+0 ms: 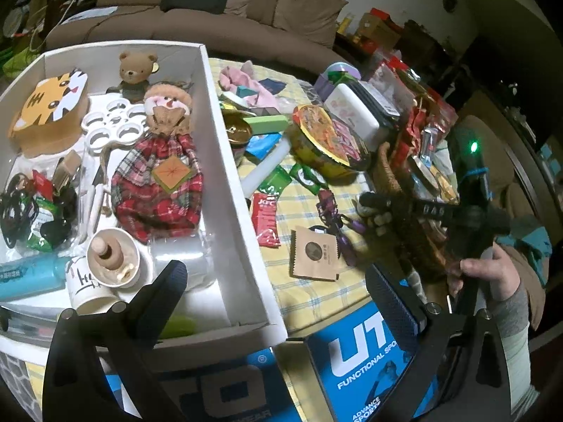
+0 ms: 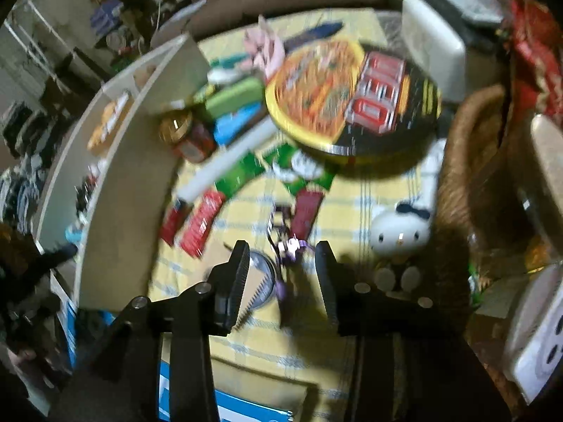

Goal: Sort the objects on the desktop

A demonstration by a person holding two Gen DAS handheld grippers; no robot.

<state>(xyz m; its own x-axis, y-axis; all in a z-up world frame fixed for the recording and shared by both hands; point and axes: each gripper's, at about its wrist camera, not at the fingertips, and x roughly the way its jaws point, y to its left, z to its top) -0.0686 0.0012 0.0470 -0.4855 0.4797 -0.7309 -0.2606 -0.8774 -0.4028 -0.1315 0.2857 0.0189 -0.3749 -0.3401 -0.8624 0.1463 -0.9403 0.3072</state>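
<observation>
The right gripper [image 2: 281, 274] hangs steeply tilted over the yellow checked tablecloth [image 2: 352, 211], its ribbed black jaws parted and pressing on nothing; a thin purple strap with a clip [image 2: 290, 246] lies on the cloth in the gap between them. Just at their 9 o'clock lies a flat brown paper sachet [image 2: 253, 281] with a zigzag edge. At 12 o'clock sits a round, glossy instant noodle bowl [image 2: 352, 105], at 2 o'clock a smooth white cat figurine [image 2: 399, 228] beside a coarse woven basket [image 2: 464, 176]. The left gripper [image 1: 274, 281] is wide open and empty, straddling the near wall of the white cardboard box [image 1: 242, 211]. Inside the box lie a plaid cloth doll [image 1: 158, 183], a bear figure [image 1: 135, 70] and a paper cup [image 1: 105, 274]. A person's hand [image 1: 489, 274] in a grey sleeve grips the right tool's handle.
</observation>
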